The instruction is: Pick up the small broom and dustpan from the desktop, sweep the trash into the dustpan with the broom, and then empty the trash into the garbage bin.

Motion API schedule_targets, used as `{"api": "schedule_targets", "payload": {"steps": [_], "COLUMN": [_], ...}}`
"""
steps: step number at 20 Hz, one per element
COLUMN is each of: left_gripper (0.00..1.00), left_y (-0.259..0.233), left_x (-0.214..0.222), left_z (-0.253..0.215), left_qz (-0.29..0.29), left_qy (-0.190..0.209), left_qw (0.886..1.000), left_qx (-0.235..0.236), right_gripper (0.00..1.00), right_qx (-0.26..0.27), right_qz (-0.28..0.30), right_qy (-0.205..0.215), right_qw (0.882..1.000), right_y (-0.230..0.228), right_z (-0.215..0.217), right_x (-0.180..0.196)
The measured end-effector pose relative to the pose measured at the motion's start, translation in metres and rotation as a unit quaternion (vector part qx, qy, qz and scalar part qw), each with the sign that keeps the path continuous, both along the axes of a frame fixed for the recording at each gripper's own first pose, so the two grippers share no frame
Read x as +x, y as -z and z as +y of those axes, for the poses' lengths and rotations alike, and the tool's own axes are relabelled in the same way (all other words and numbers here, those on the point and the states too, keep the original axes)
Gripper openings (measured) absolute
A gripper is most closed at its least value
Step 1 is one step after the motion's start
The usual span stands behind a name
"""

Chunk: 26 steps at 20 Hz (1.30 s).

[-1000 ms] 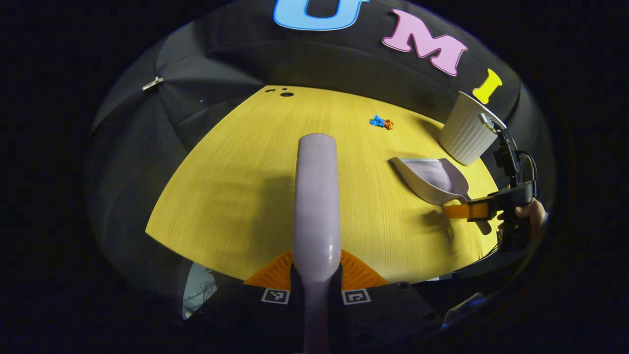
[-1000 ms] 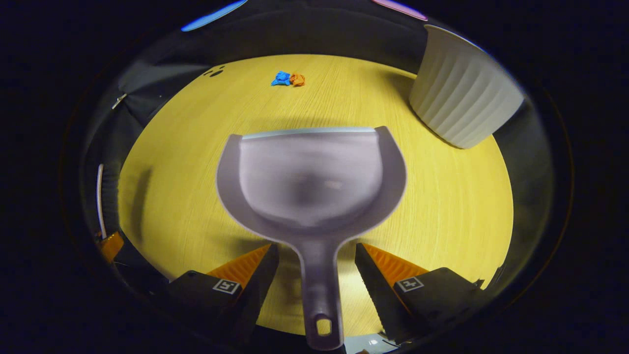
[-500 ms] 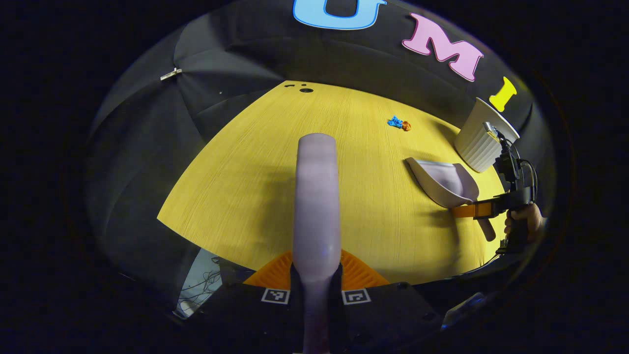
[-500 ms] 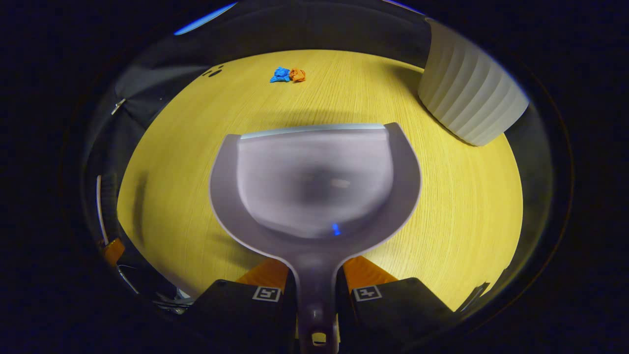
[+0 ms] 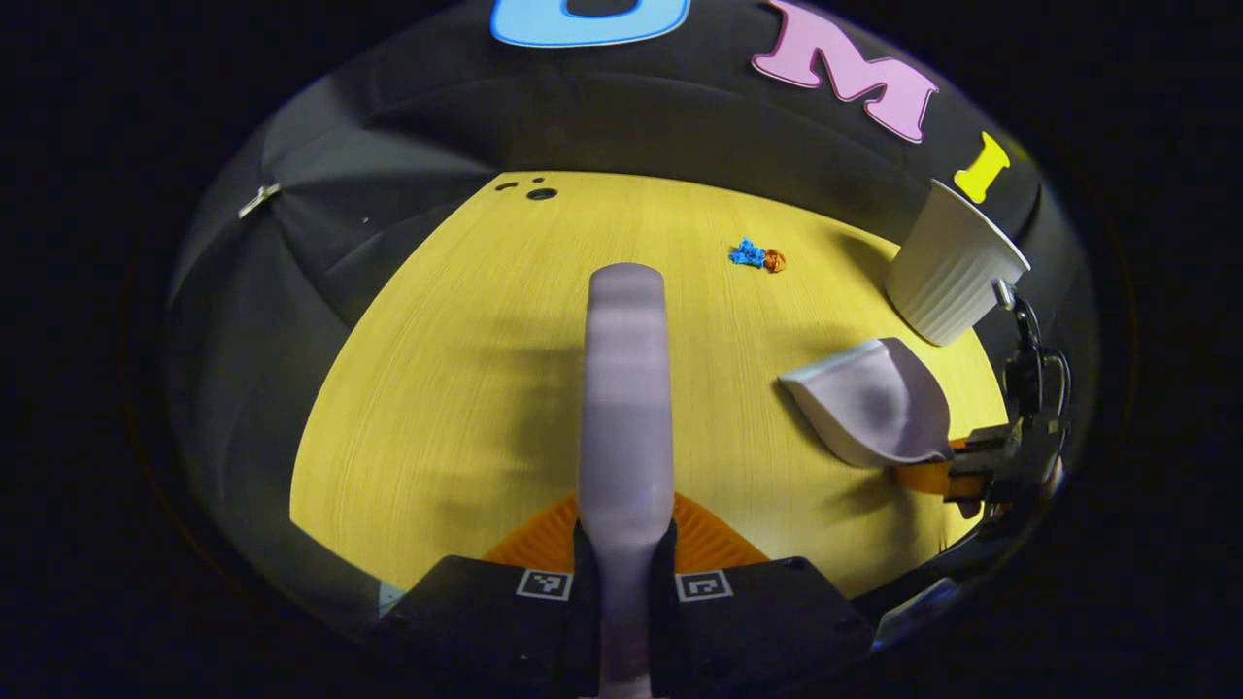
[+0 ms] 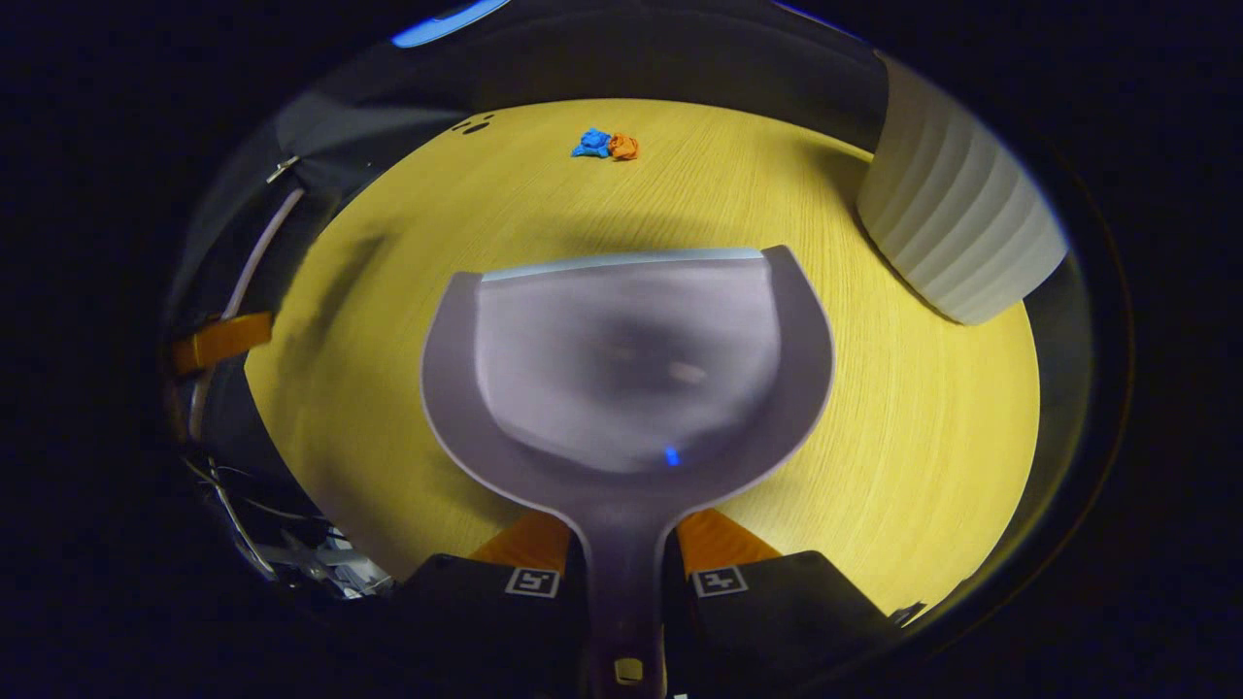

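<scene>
We see a yellow wood-grain bench (image 5: pixel 466 388). On it lie blue and orange crumpled scraps (image 5: pixel 757 257), touching. A ribbed white bin (image 5: pixel 947 282) stands near its far corner.

My left hand-held gripper (image 5: pixel 626 544) is showing a black body with two orange fingers (image 5: pixel 714 539), ribbed on their inner faces, and a small square black-and-white marker (image 5: pixel 543 583) sitting at the base of each. My right hand-held gripper (image 6: pixel 624 549) is looking the same in its own view: black housing, orange fingers (image 6: pixel 714 537), a square marker (image 6: pixel 720 581) on either side. Seen from the left gripper view, it is wearing a black upright mount with black cables (image 5: pixel 1031 349) looping off its top, and an orange finger is poking out of the black casing.
</scene>
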<state>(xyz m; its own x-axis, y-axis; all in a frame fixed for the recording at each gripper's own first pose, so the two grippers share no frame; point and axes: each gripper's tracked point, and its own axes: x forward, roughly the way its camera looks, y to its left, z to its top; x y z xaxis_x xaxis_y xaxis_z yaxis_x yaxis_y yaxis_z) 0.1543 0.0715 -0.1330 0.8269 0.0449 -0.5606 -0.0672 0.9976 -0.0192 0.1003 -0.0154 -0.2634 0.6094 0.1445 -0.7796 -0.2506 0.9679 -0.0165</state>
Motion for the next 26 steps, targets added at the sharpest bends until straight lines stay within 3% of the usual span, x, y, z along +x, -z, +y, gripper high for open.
{"api": "schedule_targets", "payload": {"steps": [3,5,9,13,16,19,20,24,26], "left_gripper": [0.24,0.24,0.24,0.24,0.24,0.24,0.24,0.25,0.25], "left_y": [-0.019,-0.026,-0.04,-0.037,-0.033,-0.039,-0.039,-0.058,-0.062], "left_x": [0.057,0.095,0.163,0.22,0.248,0.271,0.275,0.279,0.286], "left_z": [-0.012,-0.017,-0.033,-0.041,-0.064,-0.066,-0.066,-0.078,-0.074], "left_qz": [0.008,0.018,0.047,0.061,0.068,0.07,0.071,0.074,0.071], "left_qy": [0.019,0.028,0.033,0.077,0.124,0.163,0.184,0.309,0.336], "left_qw": [1.0,0.999,0.998,0.99,0.981,0.963,0.954,0.905,0.882], "left_qx": [0.009,0.016,0.013,0.101,0.136,0.203,0.224,0.283,0.324], "right_gripper": [0.34,0.31,0.34,0.34,0.31,0.38,0.34,0.38,0.34], "right_qx": [0.005,-0.008,-0.025,-0.002,-0.005,-0.019,-0.021,-0.028,-0.035], "right_qz": [-0.013,-0.027,-0.036,-0.019,-0.006,0.009,0.012,0.02,0.024], "right_qy": [-0.008,-0.03,-0.072,-0.061,-0.068,-0.077,-0.082,-0.087,-0.087], "right_qw": [1.0,0.999,0.996,0.998,0.998,0.997,0.996,0.996,0.995], "right_y": [-0.019,-0.032,-0.044,-0.048,-0.041,-0.031,-0.03,-0.028,-0.03], "right_z": [-0.019,-0.036,-0.061,-0.079,-0.092,-0.099,-0.1,-0.101,-0.1], "right_x": [-0.001,0.001,0.006,0.001,-0.001,-0.007,-0.007,-0.007,-0.007]}}
